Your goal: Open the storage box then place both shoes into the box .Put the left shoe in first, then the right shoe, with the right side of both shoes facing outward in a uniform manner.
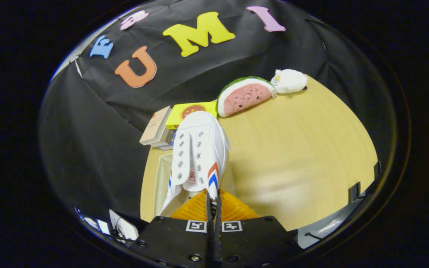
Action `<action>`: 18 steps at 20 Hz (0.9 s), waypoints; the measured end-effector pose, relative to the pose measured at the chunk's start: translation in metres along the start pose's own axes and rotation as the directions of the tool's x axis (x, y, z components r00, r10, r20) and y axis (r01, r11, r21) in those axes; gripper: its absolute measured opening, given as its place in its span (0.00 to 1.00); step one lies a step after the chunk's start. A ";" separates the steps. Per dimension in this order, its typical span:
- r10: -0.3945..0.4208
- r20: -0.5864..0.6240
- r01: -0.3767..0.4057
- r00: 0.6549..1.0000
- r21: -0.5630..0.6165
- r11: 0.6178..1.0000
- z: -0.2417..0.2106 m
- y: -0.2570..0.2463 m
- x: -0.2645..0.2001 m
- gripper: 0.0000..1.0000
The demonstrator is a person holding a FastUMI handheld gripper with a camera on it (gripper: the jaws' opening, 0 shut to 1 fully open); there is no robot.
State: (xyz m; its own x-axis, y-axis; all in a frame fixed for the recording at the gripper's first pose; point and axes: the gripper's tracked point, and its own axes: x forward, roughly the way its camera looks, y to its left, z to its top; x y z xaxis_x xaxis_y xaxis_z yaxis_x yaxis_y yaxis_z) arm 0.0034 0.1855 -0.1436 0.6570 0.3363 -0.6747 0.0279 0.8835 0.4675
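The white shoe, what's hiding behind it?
Behind the white shoe, pinched by the gripper, sit a yellow box, stacked books and a watermelon plush. The shoe covers part of them.

A pale wooden table (304,149) spreads out toward three o'clock, evenly lit. Black cloth (88,149) hangs as the wall from nine round to one o'clock — creased, sagging. At twelve sit a watermelon cushion (245,96), a white plush toy (289,80), a yellow box (190,111) — beside stacked books (157,128).

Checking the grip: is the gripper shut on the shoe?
Shut: the gripper has both orange fingers pinching the white shoe's rim.
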 end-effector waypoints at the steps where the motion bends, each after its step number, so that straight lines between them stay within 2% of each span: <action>1: -0.005 -0.002 0.005 1.000 -0.005 1.000 -0.006 0.009 0.007 0.00; 5: -0.038 -0.005 0.038 0.999 -0.036 0.999 -0.026 0.027 0.033 0.00; 13: -0.142 -0.002 0.142 0.990 -0.065 0.988 -0.044 0.012 0.067 0.00; 18: -0.137 0.016 0.138 0.990 -0.081 0.987 -0.044 0.013 0.072 0.00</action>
State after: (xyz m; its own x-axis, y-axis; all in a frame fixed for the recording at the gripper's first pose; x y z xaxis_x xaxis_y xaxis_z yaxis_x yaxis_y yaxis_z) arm 0.0180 0.2354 -0.2116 0.6587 0.2065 -0.7235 0.0573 0.9450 0.3219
